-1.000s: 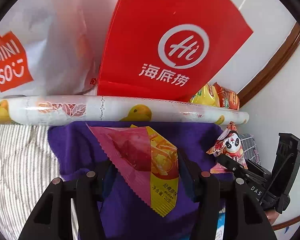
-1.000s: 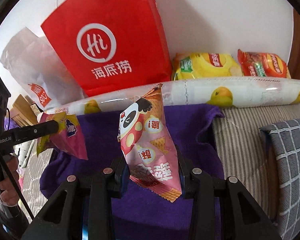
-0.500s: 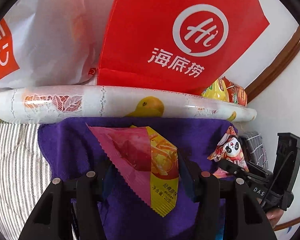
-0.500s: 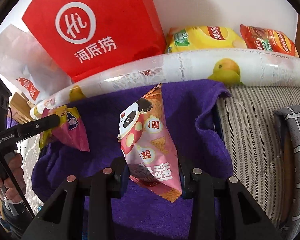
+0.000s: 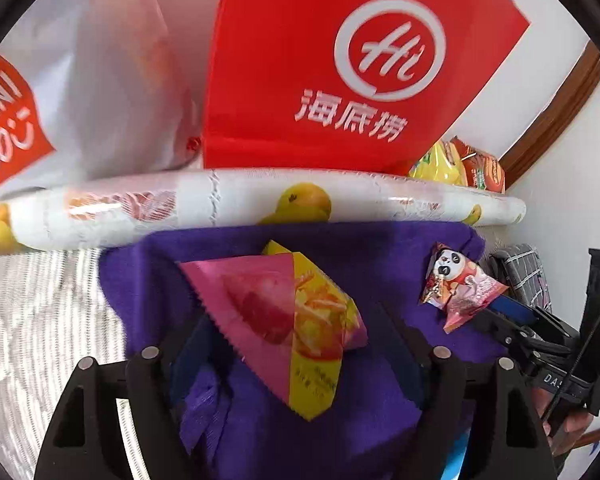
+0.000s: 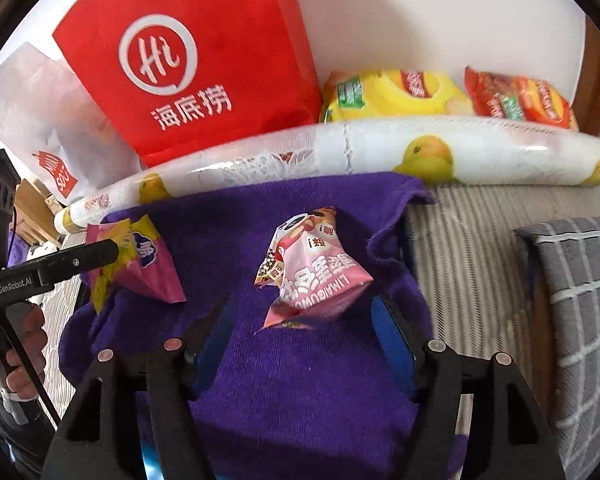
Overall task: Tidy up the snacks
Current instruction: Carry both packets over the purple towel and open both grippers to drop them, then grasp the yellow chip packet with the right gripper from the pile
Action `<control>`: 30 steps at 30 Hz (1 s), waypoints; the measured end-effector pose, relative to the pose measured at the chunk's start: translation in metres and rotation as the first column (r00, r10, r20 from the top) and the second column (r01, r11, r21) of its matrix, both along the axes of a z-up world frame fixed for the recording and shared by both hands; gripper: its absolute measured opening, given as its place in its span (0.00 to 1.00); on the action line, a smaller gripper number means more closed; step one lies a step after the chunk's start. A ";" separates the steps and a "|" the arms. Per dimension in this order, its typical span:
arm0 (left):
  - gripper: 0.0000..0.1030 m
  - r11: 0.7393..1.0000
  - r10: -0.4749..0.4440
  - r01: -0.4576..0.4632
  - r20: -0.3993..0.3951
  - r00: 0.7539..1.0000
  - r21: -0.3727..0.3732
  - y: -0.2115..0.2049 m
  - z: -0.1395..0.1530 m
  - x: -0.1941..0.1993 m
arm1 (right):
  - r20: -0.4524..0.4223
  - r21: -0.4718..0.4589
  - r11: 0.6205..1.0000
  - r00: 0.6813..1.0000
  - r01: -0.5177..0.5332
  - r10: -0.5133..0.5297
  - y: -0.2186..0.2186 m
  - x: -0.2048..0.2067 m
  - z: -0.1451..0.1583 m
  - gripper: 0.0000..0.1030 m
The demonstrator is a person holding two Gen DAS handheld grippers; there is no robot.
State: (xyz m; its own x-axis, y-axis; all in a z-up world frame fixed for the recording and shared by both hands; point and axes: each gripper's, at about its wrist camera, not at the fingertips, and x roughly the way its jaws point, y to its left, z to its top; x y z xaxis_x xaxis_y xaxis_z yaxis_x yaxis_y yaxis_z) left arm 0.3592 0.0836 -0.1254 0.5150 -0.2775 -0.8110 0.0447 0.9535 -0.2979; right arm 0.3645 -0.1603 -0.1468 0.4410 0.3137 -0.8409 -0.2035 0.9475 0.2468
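Purple towel (image 6: 308, 380), crumpled pink panda packet (image 6: 314, 276), pink-yellow packet (image 5: 296, 320), both jaws just opened, packets loose between them.

Both fisheye views sit just behind their own gripper's fingers, looking steeply down and forward, close over the purple terry towel (image 5: 340, 248) (image 6: 300, 380). The left wrist view stands to the left and the right wrist view to the right. They share the towel, the duck-printed white plastic roll (image 5: 240, 204) (image 6: 380, 148) behind it, and the red paper bag (image 5: 340, 60) (image 6: 204, 60) at the far wall.
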 end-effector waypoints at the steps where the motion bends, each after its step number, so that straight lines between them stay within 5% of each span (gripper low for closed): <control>1: 0.79 1.000 0.008 -0.008 0.010 1.000 0.004 0.003 0.006 -0.005 | 0.008 -0.010 1.000 1.000 0.003 -0.003 -0.001 -0.005 0.006 0.67; 14: 0.80 0.995 0.102 -0.101 0.086 0.991 -0.020 0.030 0.055 -0.091 | 0.165 -0.153 0.980 0.981 0.130 -0.104 -0.023 -0.090 0.074 0.86; 30: 0.79 0.995 0.101 -0.102 0.135 0.986 -0.002 0.025 0.078 -0.199 | 0.148 0.009 1.000 0.989 0.001 -0.003 -0.030 -0.209 0.075 0.86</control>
